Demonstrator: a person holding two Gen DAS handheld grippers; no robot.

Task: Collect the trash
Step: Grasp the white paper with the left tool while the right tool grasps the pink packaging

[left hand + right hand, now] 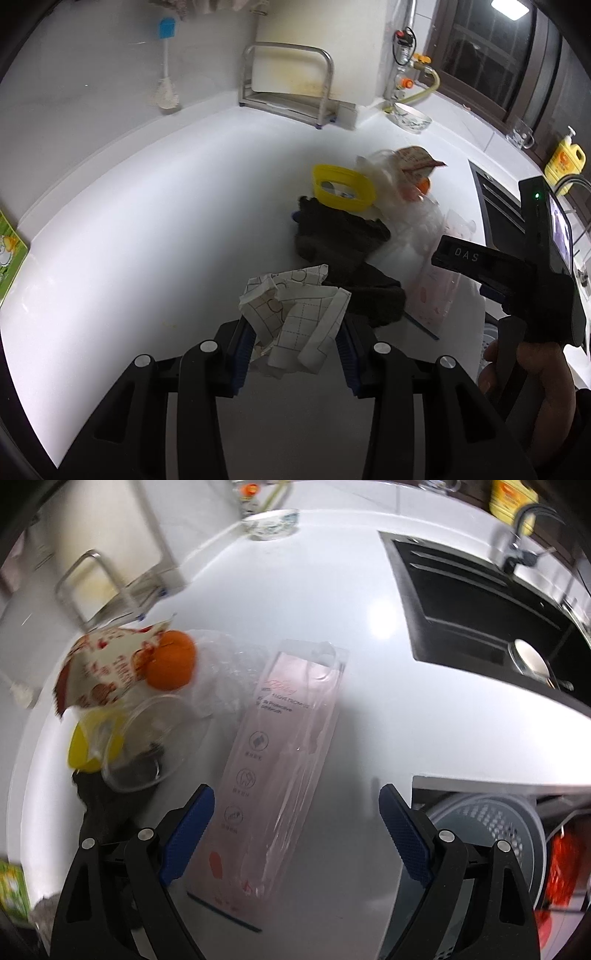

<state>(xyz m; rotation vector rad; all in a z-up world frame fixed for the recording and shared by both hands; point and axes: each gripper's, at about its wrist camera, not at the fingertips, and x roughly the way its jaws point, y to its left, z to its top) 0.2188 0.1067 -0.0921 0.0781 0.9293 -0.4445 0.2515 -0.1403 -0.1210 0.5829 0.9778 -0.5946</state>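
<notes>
My left gripper [293,349] is shut on a crumpled sheet of white paper with a grid print [295,317], held above the white counter. Beyond it lie a dark cloth [340,240], a yellow plastic ring [341,186], crinkled clear plastic [402,218] and a red-patterned wrapper [415,158]. My right gripper [297,834] stands open over a long clear pink toothbrush package [288,760], its pads apart on either side and not touching. Left of the package sit a clear plastic cup [155,738], an orange [171,661] and the red-patterned wrapper [107,668].
A black sink [480,602] lies at the right, with a faucet [517,535] behind it. A patterned bowl [271,522] and a metal rack [288,81] stand at the back. A perforated bin [487,834] sits below the counter edge. A yellow soap bottle [565,162] is far right.
</notes>
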